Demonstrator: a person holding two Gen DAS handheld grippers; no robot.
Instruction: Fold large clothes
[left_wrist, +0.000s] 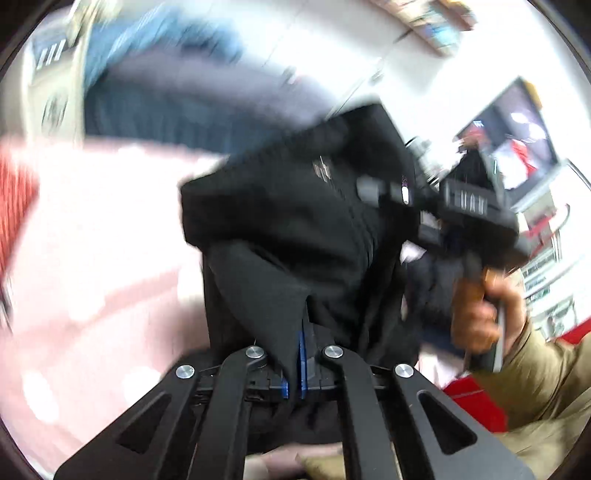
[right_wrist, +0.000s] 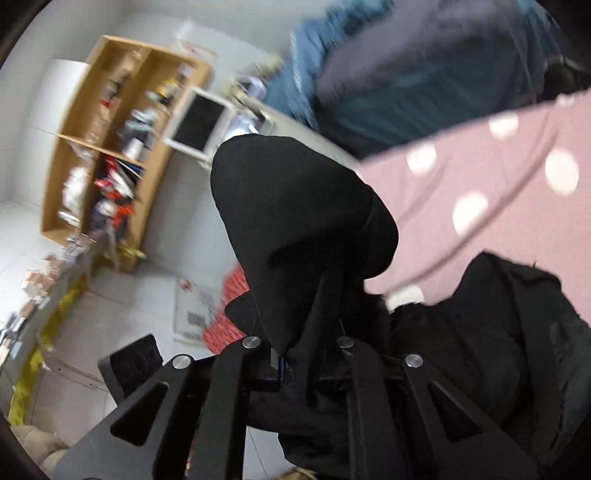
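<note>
Black garment (left_wrist: 295, 229) lifted above the pink spotted sheet (right_wrist: 480, 177) — long axis running gripper to gripper. Left gripper (left_wrist: 294, 369) and right gripper (right_wrist: 291, 363) each clamped on its cloth.

light: bright, washed-out whites | blur: heavy motion smear in background | edges: fisheye bend, dark corners

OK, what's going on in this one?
A person is handling a black garment with a handheld gripper in each hand, over a pink bedsheet with white dots. The left gripper is shut on a fold of the cloth. The right gripper is also closed on black fabric, which bunches up over its fingers. Both views are blurred. No fold is visible yet; the garment hangs bunched between the two grippers.
</note>
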